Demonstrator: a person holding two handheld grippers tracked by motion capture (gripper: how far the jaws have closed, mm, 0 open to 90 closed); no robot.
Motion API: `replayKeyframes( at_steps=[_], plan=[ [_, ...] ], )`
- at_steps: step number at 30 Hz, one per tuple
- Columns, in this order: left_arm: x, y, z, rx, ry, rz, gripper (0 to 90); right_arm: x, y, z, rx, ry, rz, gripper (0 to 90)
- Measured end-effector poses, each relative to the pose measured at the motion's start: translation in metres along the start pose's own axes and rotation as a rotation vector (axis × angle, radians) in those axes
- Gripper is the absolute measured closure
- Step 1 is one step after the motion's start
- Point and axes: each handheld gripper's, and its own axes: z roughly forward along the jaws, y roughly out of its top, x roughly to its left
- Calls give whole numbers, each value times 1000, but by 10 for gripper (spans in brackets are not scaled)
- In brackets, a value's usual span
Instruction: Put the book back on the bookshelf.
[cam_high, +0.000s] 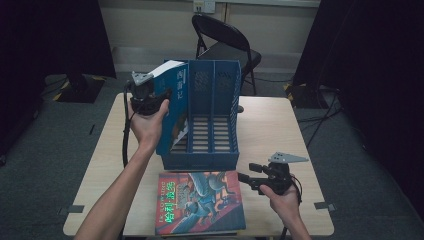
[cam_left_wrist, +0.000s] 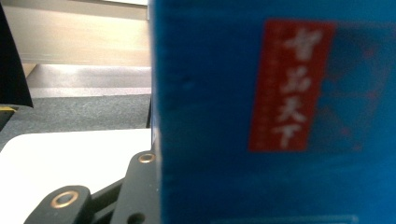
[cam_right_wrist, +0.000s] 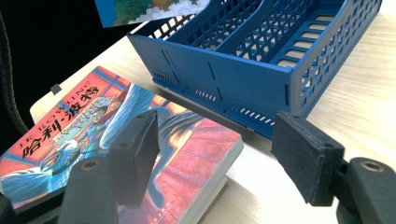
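Closest to you, the red book (cam_high: 200, 202) lies flat on the surface (cam_high: 280, 125), right in front of the blue rack (cam_high: 212, 115). Your right tongs (cam_high: 243, 177) wait just beside its right edge with the jaws spread wide and nothing between them. If you push in from there, the near pad could scrape the cover or shove the book toward the rack, because a flat book gives you no easy edge to bite. It could also slide toward the front edge of the surface, so go slow. Farther off, your left tongs (cam_high: 167, 94) are clamped on the blue book (cam_high: 175, 107), which stands tilted in the left slot of the rack, leaning toward your hand. In the left gripper view the cover sits tight against the one jaw that shows. The grip is up near the top corner, so the heavy bottom may swing. If the bottom corner catches on the rack wall or a divider, the book could twist in the pads or slip out and fall. The rack is light plastic, so a hard push could tip it or slide it back toward the black chair (cam_high: 225, 45). Keep the book straight and lower it gently.
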Motion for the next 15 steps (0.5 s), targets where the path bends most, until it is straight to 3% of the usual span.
replayKeyframes(
  at_steps=[6,9,15],
  plan=[
    [0,-4,6,-21,10,-10,614,0,0,-1,0,0,0,314],
    [-3,-8,12,-23,13,16,615,-1,0,0,-1,-1,3,314],
    [-1,-8,23,-21,23,10,614,0,0,-1,-3,0,4,311]
  ],
)
